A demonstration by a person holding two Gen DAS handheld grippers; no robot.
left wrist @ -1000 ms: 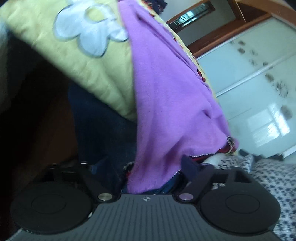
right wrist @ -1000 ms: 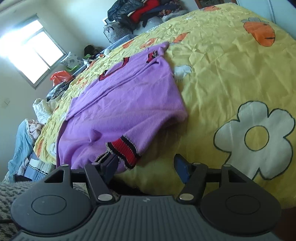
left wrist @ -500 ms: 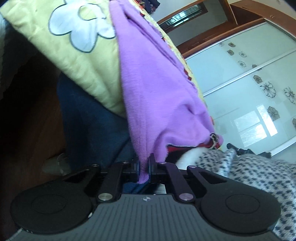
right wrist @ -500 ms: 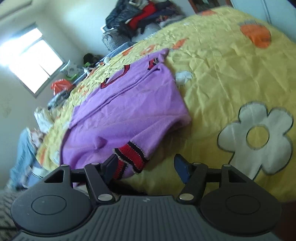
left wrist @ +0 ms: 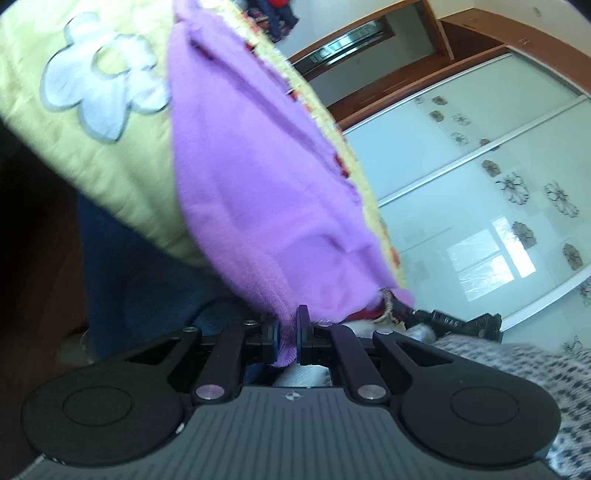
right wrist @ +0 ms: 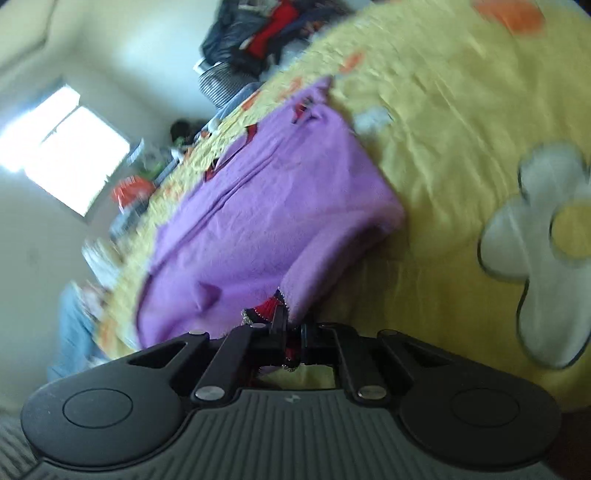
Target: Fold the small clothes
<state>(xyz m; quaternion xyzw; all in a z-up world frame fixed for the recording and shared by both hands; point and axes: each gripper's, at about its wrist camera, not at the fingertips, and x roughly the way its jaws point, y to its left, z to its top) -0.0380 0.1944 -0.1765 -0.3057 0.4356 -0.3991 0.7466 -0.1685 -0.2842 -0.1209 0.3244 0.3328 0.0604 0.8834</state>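
Observation:
A small purple knit sweater (left wrist: 258,177) with red and black trim lies on a yellow bedspread (left wrist: 110,177) with white flowers. My left gripper (left wrist: 287,332) is shut on the sweater's purple hem corner at the bed's near edge. In the right wrist view the sweater (right wrist: 266,206) stretches away over the bedspread (right wrist: 461,147). My right gripper (right wrist: 291,338) is shut on the sweater's red and black cuff (right wrist: 267,308) at its near edge. The right gripper also shows in the left wrist view (left wrist: 454,325), just right of the sweater.
A glass-fronted wardrobe (left wrist: 498,184) with flower prints stands beyond the bed. A pile of dark and red clothes (right wrist: 266,33) sits at the bed's far end, with a window (right wrist: 62,151) at left. A speckled cloth (left wrist: 517,362) lies near my left gripper.
My left gripper closed on the purple hem half a second ago and still holds it. My right gripper, open before, has shut on the red and black cuff. Both views have shifted.

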